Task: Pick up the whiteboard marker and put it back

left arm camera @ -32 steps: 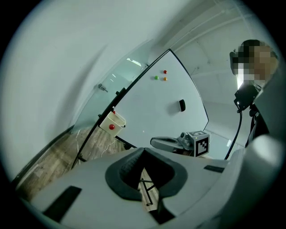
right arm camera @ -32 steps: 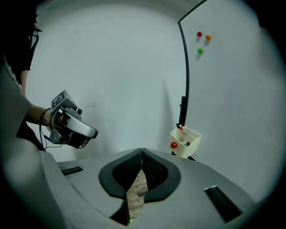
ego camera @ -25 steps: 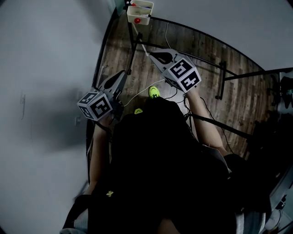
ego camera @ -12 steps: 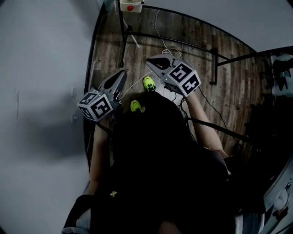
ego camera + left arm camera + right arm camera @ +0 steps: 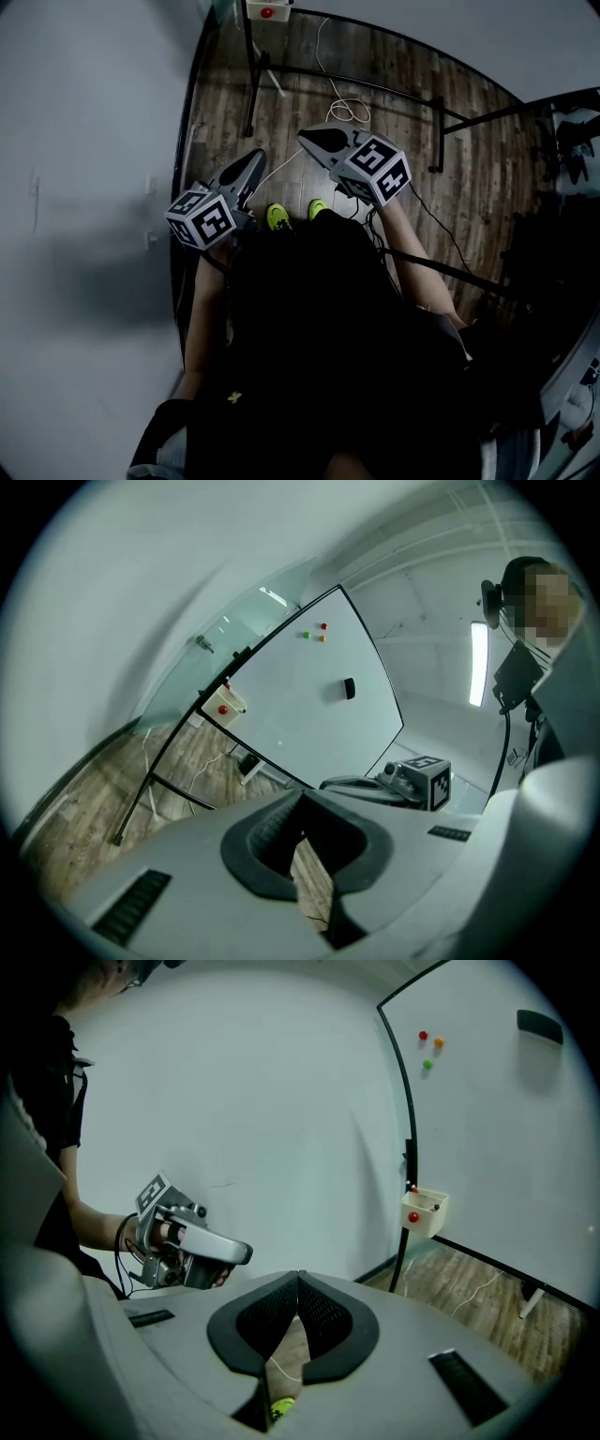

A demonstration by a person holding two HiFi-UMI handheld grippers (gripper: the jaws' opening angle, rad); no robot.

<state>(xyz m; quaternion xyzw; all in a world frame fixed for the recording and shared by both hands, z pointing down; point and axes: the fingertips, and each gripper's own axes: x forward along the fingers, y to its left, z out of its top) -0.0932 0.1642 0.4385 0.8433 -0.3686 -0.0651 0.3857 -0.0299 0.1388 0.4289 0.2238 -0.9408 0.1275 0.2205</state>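
Observation:
No whiteboard marker can be made out in any view. Both grippers are held out over the wooden floor. My left gripper [image 5: 253,157] [image 5: 300,797] is shut, its pads meeting with nothing between them. My right gripper [image 5: 307,135] [image 5: 298,1275] is shut and empty too. Ahead stands the whiteboard [image 5: 309,705] [image 5: 506,1129] on its black frame. A small white tray [image 5: 266,10] [image 5: 225,703] [image 5: 424,1211] hangs at the board's lower corner with a red round thing in it. What else lies in the tray is too small to tell.
A black eraser [image 5: 349,688] [image 5: 542,1024] and coloured magnets [image 5: 427,1049] sit on the board. The board's black stand legs [image 5: 441,141] and a white cable [image 5: 345,108] lie on the floor ahead. A white wall [image 5: 84,187] is close on the left. My yellow-green shoes [image 5: 277,217] show below the grippers.
Both grippers drew back slightly from the board and sank lower in the head view. The tray slid toward the picture's top edge. My feet shifted. Both grippers stayed shut.

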